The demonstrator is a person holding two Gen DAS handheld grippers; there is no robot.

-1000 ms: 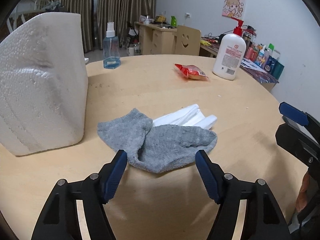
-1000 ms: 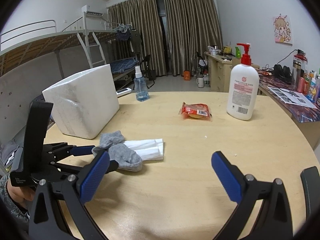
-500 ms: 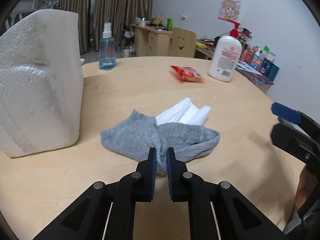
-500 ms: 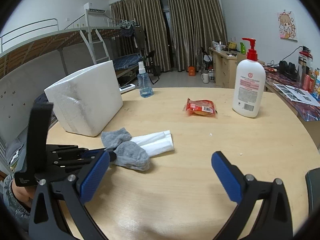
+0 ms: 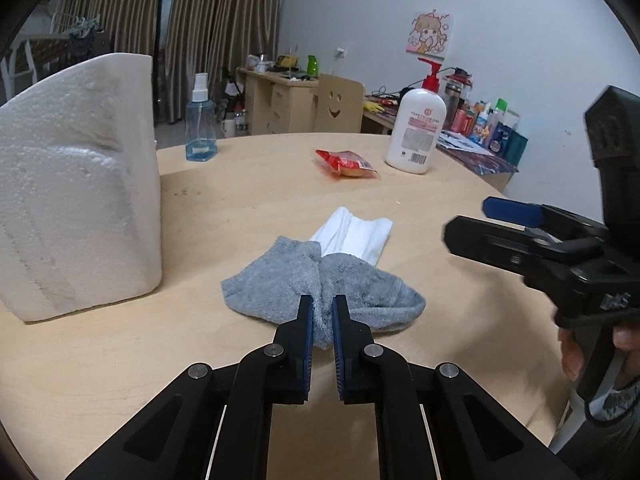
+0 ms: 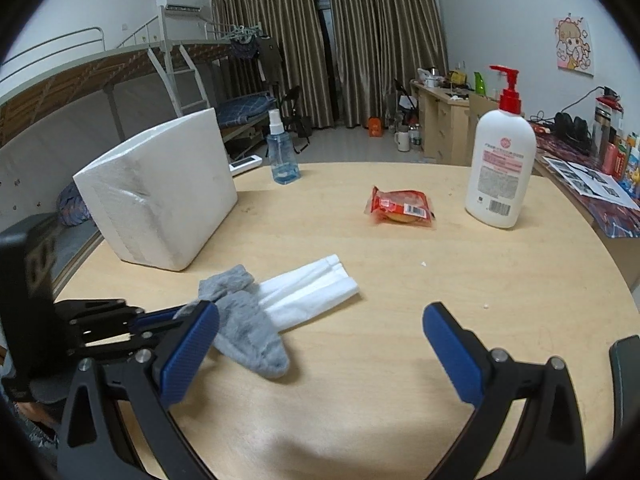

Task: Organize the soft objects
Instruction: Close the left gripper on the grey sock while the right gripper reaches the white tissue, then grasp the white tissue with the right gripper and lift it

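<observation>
Two socks lie on the round wooden bench (image 5: 440,208): the grey sock (image 5: 288,284) partly covers the folded white sock (image 5: 356,232), near the styrofoam box (image 5: 76,184). Left gripper (image 5: 322,320) is closed, pinching the grey sock's near edge. Right gripper (image 6: 320,336) stands wide open w/ nothing between its pads, above bare wood.
</observation>
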